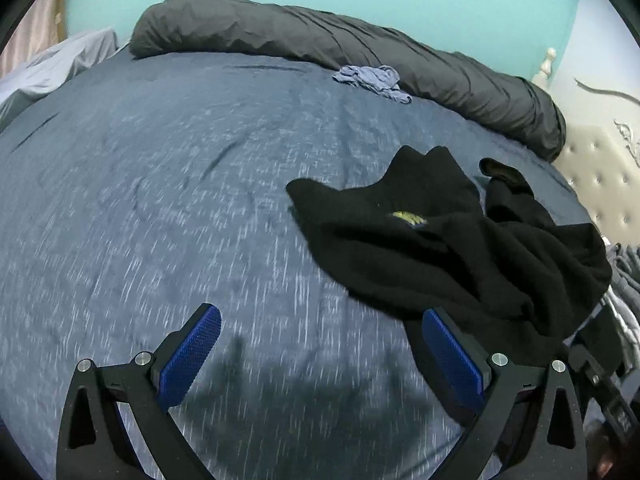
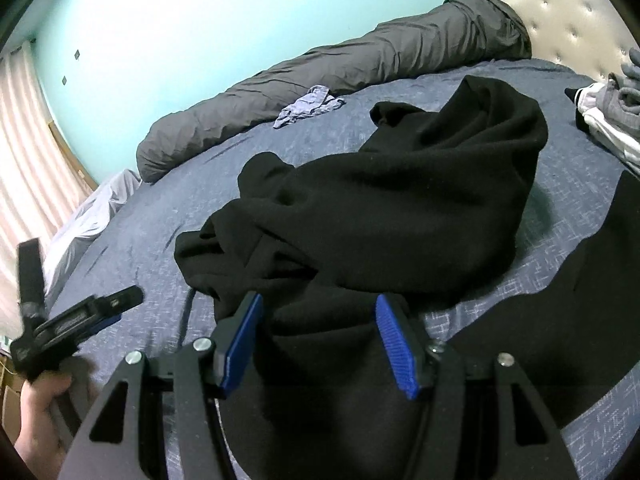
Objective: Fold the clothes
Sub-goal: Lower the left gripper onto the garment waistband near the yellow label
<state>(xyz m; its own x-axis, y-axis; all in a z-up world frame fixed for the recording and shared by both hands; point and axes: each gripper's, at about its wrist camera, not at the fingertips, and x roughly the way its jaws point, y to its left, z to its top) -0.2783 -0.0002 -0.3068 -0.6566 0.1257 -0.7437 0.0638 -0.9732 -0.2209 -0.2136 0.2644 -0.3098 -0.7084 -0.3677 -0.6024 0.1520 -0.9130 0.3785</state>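
The left tongs (image 1: 320,354) hang low over the bed (image 1: 160,200) with jaws spread wide and nothing between them. The black garment (image 1: 440,248) lies crumpled at their 2 o'clock. The right tongs (image 2: 320,338) are also parted, the jaws either side of a fold of that garment (image 2: 392,208) without pinching it. A grey duvet roll (image 1: 320,40) sits at 12 o'clock.

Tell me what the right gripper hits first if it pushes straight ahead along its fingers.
The right gripper would most likely meet the black garment at once: its jaws stand open and black fabric already lies between the blue pads, heaped right ahead on the blue bedsheet. Whether the pads already touch it is unclear.
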